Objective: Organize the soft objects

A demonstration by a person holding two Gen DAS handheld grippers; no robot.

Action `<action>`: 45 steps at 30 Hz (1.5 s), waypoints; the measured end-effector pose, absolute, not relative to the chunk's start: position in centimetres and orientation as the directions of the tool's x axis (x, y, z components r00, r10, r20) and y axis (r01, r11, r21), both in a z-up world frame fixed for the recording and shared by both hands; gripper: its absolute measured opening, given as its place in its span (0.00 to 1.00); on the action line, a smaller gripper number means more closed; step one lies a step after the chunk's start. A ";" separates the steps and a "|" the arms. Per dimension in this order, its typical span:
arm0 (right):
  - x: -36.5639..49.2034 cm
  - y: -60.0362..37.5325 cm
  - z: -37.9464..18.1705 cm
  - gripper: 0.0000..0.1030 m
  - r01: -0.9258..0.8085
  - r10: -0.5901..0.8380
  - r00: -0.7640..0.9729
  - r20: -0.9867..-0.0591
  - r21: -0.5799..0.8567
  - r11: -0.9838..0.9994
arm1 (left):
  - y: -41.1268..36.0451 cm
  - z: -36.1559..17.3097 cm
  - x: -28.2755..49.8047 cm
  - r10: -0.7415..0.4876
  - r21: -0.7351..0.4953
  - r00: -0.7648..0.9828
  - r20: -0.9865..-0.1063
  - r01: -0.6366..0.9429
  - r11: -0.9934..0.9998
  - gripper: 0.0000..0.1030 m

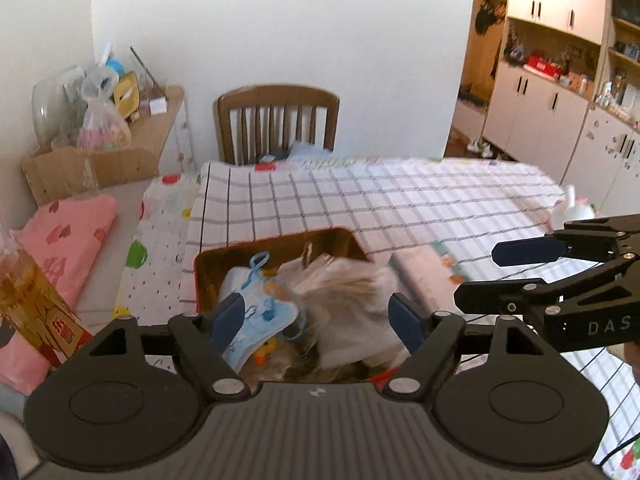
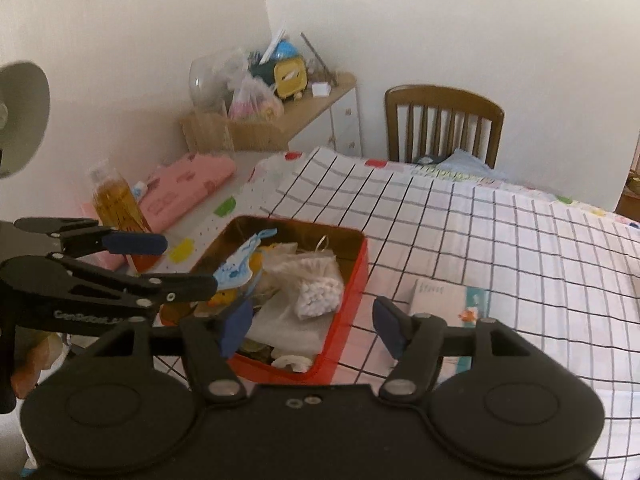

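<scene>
Both sets of tongs hang with their jaws apart and nothing between the blue pads: the left gripper (image 1: 318,322) sits over the near end of the red tin (image 2: 352,276), and the right gripper (image 2: 310,326) hovers just beside it, over the tin's near right corner, so I'd judge that neither one is carrying anything now and the soft things lie loose in the tin. That tin is the landmark here, a shallow rounded-corner box, glossy red outside and brassy inside, sitting on the white checked cloth (image 2: 500,240) of the table. It is packed full, which looks like the point of the job. At its left side lies a pale blue fabric piece (image 1: 262,308) with a thin blue loop standing up. Under that a yellow rubber duck (image 2: 224,298) peeps out. In the tin's middle is a clear bag of small white pellets (image 2: 320,284), lumpy and slack, and towards the near edge a flat grey-white cloth (image 2: 288,326) is folded over the rest. A metal ring shows at the tin's far wall. Just right of the tin a small printed card (image 2: 440,300) lies flat on the cloth. Left of the tin stands a clear bottle of amber liquid (image 2: 114,200), and beyond that a folded pink cloth (image 2: 188,184), soft and smooth-looking. Past the tin's far side a wooden slat-back chair (image 2: 444,120) stands against the wall
</scene>
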State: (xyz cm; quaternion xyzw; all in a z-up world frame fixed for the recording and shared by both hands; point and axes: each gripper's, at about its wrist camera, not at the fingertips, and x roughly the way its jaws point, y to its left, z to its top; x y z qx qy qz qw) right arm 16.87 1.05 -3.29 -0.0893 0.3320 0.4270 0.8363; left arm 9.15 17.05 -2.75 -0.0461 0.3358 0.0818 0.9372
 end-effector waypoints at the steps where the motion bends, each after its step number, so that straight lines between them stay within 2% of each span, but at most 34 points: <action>1: 16.8 0.5 -3.0 0.66 -0.772 0.660 0.421 -0.622 0.136 0.621 | 16.6 -2.3 8.9 0.122 -0.029 0.769 -0.627 -0.180 0.983 0.77; 5: 16.4 -1.8 -1.8 0.68 -0.759 0.675 0.443 -0.590 0.154 0.633 | 15.0 -1.0 8.4 0.122 -0.024 0.790 -0.601 -0.170 0.985 0.78; 7: 16.3 -3.0 -1.3 0.70 -0.756 0.679 0.460 -0.573 0.149 0.637 | 14.2 -0.5 8.2 0.121 -0.025 0.796 -0.593 -0.169 0.985 0.82; 14: 15.5 -6.8 -0.3 0.81 -0.750 0.686 0.497 -0.531 0.135 0.648 | 11.1 0.3 7.5 0.150 0.007 0.803 -0.577 -0.178 0.984 0.82; 19: 14.8 -9.4 0.0 0.85 -0.742 0.689 0.516 -0.509 0.136 0.656 | 9.3 0.7 7.1 0.158 -0.004 0.807 -0.569 -0.195 0.981 0.82; 26: 13.3 -12.6 0.3 1.00 -0.730 0.697 0.566 -0.440 0.124 0.672 | 6.6 1.6 6.1 0.180 -0.011 0.834 -0.521 -0.217 0.976 0.87; 29: 12.7 -13.6 0.6 1.00 -0.733 0.703 0.576 -0.418 0.116 0.670 | 5.7 1.9 5.7 0.178 -0.020 0.841 -0.511 -0.218 0.976 0.99; 45: 10.9 -16.7 0.8 1.00 -0.672 0.673 0.598 -0.436 0.185 0.717 | 1.6 2.3 3.0 0.149 -0.032 0.870 -0.470 -0.186 0.982 1.00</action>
